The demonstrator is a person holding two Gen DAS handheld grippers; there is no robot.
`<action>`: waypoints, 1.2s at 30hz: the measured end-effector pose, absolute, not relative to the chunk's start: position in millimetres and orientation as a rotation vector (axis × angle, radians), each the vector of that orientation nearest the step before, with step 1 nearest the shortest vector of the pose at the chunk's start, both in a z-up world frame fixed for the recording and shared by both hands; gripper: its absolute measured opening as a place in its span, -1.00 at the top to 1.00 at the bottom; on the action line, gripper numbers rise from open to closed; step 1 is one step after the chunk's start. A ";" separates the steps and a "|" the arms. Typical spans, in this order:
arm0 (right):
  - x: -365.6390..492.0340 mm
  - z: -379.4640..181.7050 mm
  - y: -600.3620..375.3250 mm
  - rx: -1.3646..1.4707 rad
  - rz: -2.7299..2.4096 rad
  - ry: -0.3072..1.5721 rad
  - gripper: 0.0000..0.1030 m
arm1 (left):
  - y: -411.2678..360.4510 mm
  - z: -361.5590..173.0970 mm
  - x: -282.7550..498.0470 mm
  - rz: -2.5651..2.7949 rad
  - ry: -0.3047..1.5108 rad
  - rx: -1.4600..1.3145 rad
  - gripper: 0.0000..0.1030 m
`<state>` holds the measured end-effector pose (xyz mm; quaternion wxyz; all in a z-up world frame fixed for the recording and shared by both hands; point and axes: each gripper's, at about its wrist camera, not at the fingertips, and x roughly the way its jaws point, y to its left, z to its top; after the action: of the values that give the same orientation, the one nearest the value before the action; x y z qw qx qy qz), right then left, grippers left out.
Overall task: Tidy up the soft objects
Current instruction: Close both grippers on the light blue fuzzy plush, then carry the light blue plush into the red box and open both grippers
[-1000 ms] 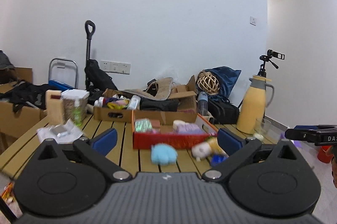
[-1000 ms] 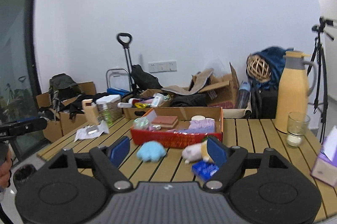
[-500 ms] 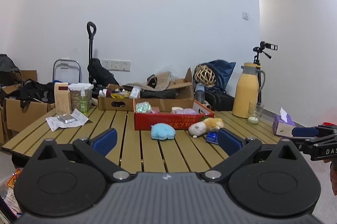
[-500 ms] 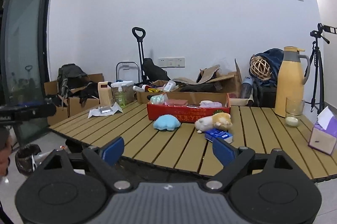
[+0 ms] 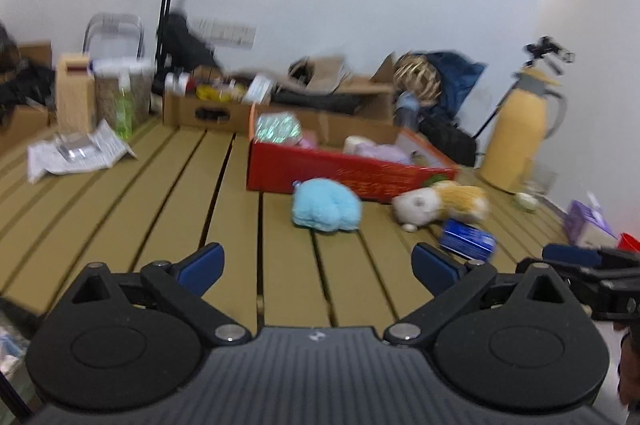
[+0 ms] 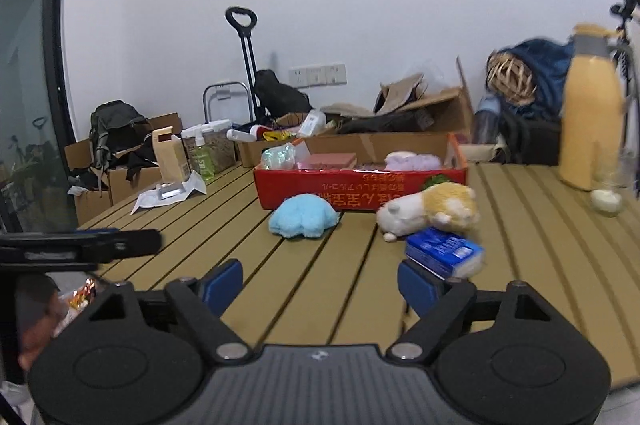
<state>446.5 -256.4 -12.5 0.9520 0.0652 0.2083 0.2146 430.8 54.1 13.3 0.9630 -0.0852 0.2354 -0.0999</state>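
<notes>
In our left view, our left gripper (image 5: 316, 263) is wide open and empty, short of the red box (image 5: 344, 171); the blue plush (image 5: 325, 207) lies just before the box.

In our right view, our right gripper (image 6: 320, 285) gapes empty too, with the hamster plush (image 6: 428, 211) touching the blue packet (image 6: 442, 251) before the box. We judge we are approaching; next we must close on one plush.

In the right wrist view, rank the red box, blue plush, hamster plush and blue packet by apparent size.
1. red box
2. hamster plush and blue plush, too alike to separate
3. blue packet, though it lies nearest the camera
</notes>
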 end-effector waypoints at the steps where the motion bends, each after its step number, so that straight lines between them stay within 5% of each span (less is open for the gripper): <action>1: 464.9 -15.2 -252.6 0.147 0.446 0.445 -0.46 | 55.2 11.2 450.9 -0.212 0.486 -0.183 -0.80; 9: 608.9 -38.3 -210.6 0.270 0.513 0.579 -0.15 | 47.3 -14.8 588.7 -0.299 0.585 -0.236 -0.24; 13: 653.7 -56.9 -189.6 0.308 0.531 0.620 0.17 | 51.9 -43.4 620.7 -0.352 0.674 -0.329 0.20; 16: 668.7 -69.4 -188.0 0.347 0.521 0.666 0.25 | 64.3 -52.4 628.0 -0.401 0.689 -0.424 0.30; 27: 657.2 -69.8 -194.2 0.385 0.545 0.628 0.39 | 57.7 -42.4 617.4 -0.405 0.651 -0.395 0.33; 36: 654.5 24.3 -226.0 0.317 0.526 0.437 0.39 | 35.8 47.5 639.0 -0.493 0.521 -0.389 0.33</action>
<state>654.5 -226.0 24.3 0.9299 0.1550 0.2133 0.2566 639.0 35.8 47.5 0.9180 -0.1889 0.2534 -0.2395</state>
